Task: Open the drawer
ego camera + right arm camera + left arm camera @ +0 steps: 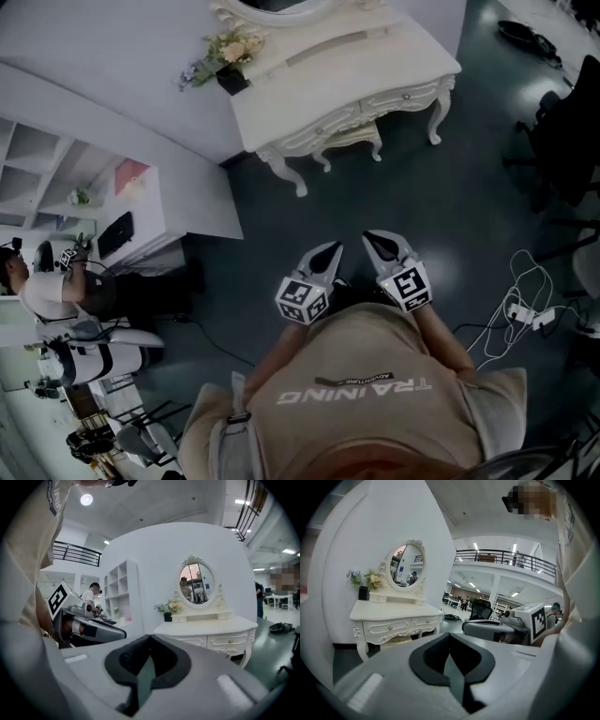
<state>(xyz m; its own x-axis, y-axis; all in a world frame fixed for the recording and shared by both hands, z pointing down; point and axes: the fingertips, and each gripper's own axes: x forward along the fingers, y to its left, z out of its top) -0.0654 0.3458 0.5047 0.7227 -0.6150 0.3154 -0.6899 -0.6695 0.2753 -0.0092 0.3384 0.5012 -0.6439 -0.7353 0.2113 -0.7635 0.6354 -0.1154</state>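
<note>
Drawer (405,97) with carved cream front; left gripper (330,251), right gripper (373,238) jaws pressed together.

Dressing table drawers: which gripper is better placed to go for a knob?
Right, marginally. The left gripper and right gripper are both shut, empty and far from the dressing table; the right leads slightly, more in line with the drawers.

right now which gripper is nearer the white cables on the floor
Right. In the head view the right gripper is left of the cables; the left gripper sits farther left, beyond the right one.
</note>
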